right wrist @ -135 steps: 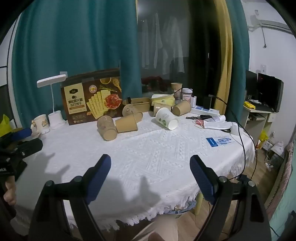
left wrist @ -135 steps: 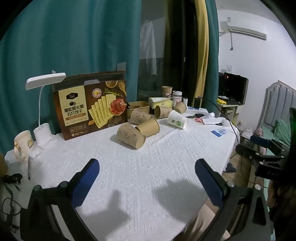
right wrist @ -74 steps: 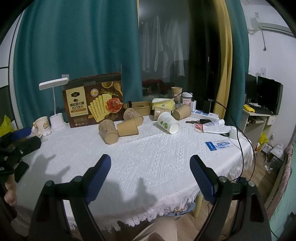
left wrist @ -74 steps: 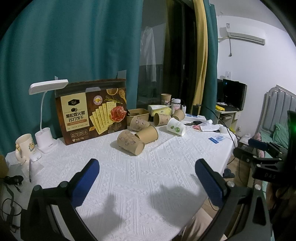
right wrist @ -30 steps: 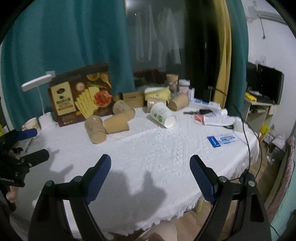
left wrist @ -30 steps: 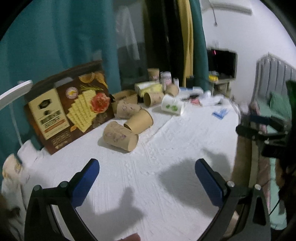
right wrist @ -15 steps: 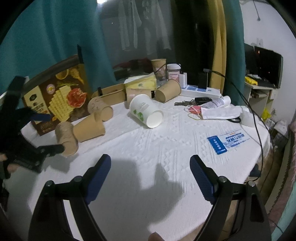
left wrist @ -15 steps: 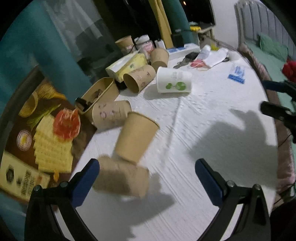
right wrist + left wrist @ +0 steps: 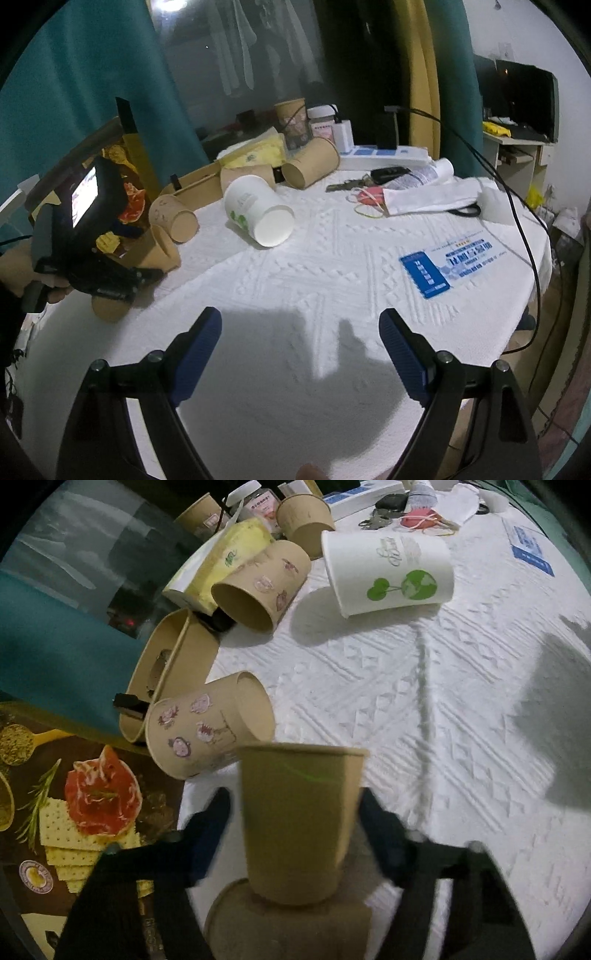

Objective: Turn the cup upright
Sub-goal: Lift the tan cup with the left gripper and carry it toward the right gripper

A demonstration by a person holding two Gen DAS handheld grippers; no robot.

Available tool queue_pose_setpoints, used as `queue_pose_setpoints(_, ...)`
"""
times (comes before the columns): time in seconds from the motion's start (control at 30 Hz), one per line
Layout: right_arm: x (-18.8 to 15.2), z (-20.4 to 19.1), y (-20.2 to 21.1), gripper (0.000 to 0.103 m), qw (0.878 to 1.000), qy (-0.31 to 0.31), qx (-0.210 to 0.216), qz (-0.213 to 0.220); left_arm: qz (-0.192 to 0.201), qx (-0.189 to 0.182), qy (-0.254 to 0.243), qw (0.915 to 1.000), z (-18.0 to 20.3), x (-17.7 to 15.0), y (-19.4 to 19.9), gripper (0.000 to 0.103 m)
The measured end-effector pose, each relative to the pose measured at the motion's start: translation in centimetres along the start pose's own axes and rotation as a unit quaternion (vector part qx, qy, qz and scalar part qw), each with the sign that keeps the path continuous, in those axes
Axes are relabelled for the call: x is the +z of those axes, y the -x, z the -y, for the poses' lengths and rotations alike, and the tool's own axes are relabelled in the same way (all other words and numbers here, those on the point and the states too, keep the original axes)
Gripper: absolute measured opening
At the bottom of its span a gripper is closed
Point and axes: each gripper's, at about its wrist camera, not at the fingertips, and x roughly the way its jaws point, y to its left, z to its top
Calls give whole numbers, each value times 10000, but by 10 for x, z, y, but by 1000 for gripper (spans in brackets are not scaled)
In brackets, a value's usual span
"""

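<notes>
A plain paper cup (image 9: 299, 823) is seen between the left gripper's fingers (image 9: 207, 830), before a printed cup (image 9: 207, 723) lying on the tablecloth (image 9: 443, 720).

left hand-held gripper (image 9: 295, 819) motion-blurred, lower cup (image 9: 288, 930) cut off by edge

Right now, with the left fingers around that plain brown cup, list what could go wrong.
1. The plain brown cup sits between the left fingers, which have just been closing on it; thin paper could crumple.
2. Its base rests on another brown cup lying beneath it; lifting may roll that one away.
3. The cup with pink drawings lies close beside its rim and could be knocked while turning.
</notes>
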Motion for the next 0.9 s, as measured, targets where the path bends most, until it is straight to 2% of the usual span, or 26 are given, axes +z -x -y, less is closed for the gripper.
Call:
queue_pose_setpoints(0.2, -9, 10, 9, 85, 9999, -145, 19, 12, 263, 4, 273, 9993, 0, 9, 17, 60)
queue_pose_setpoints(0.33, -14, 11, 24, 85, 9996, -258, 23, 108, 607, -102, 525, 9967, 4, 7, 56, 60)
queue_pose_setpoints(0.47, -22, 8, 48, 85, 9993, -274, 46, 247, 940, -436, 964, 9899, 14, -6, 103, 60)
queue_pose_setpoints(0.53, -27, 6, 60, 85, 9991, -280, 98, 305, 990, -774, 1274, 9839, 22, -20, 120, 60)
queue_pose_setpoints(0.6, -35, 4, 71, 85, 9989, -303, 185, 320, 912, -1329, 1723, 9718, 34, -38, 130, 60)
queue_pose_setpoints(0.67, -42, 1, 78, 85, 9987, -297, 300, 270, 761, -1829, 2165, 9560, 48, -60, 134, 60)
queue_pose_setpoints(0.77, -55, -3, 88, 85, 9987, -221, 427, 158, 508, -2370, 2866, 9269, 70, -94, 132, 60)
queue_pose_setpoints(0.8, -57, -4, 91, 85, 9987, -197, 462, 110, 415, -2580, 3238, 9093, 76, -108, 130, 60)
queue_pose_setpoints(0.9, -65, -9, 96, 85, 9984, -98, 557, -17, 273, -2902, 4100, 8642, 86, -137, 127, 60)
